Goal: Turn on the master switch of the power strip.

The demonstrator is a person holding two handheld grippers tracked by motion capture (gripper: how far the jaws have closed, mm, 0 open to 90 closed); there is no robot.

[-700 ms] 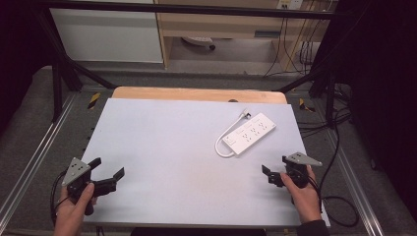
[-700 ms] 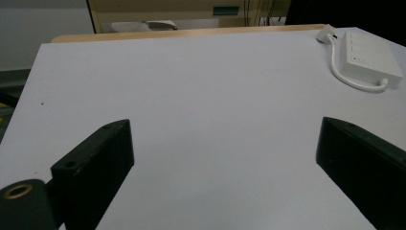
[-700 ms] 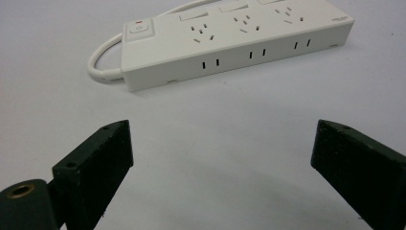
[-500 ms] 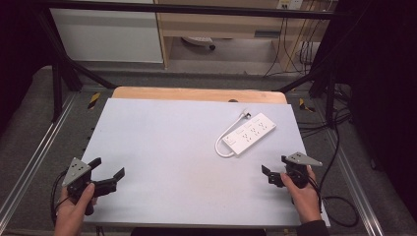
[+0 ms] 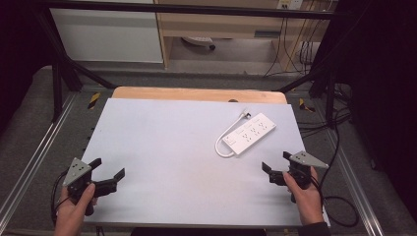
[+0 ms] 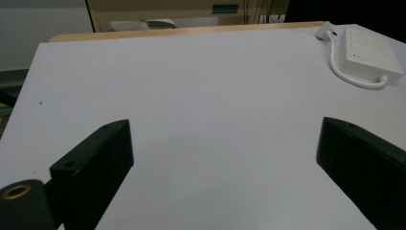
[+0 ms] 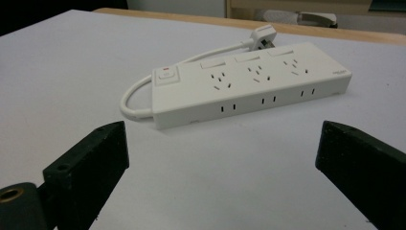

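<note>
A flat white plastic power strip carries a white looped cord and a white plug; in the right gripper view its switch is white with a small red mark, and its sockets show as dark slots. It lies on a plain pale grey-white rectangular table top with a light wooden edge at the far side. The left gripper and the right gripper are both black with grey three-cornered plates. The left gripper view shows a brass-coloured ring.
</note>
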